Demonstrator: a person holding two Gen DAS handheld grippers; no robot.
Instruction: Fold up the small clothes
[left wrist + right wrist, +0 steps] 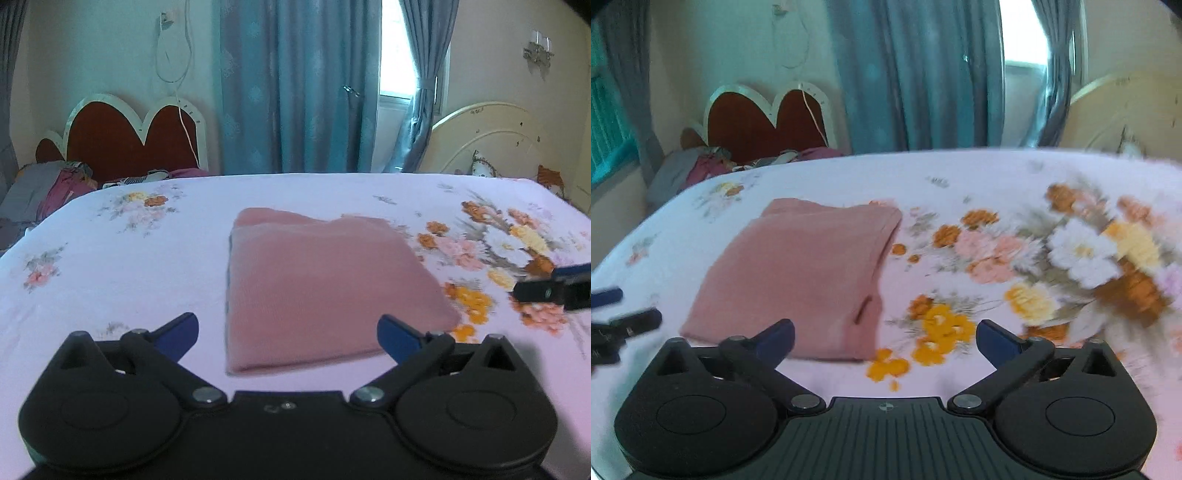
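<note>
Pink garment [325, 291] lies folded into a flat rectangle on the floral bedsheet [110, 280], centre of the left wrist view, centre-left in the right wrist view [798, 277]. Left gripper [288, 334] has its blue-tipped jaws spread wide at the bottom of the frame, nothing between the pads; the garment's near edge sits in the gap behind them, not touched. Right gripper [885, 338] is likewise spread wide and empty, with the garment's near right corner behind its left finger [777, 338]. Each gripper shows at the edge of the other's view. Right wrist view is motion-blurred on its right side. Teal curtains [295, 92] and a red heart-shaped headboard [129, 136] are at the top.
</note>
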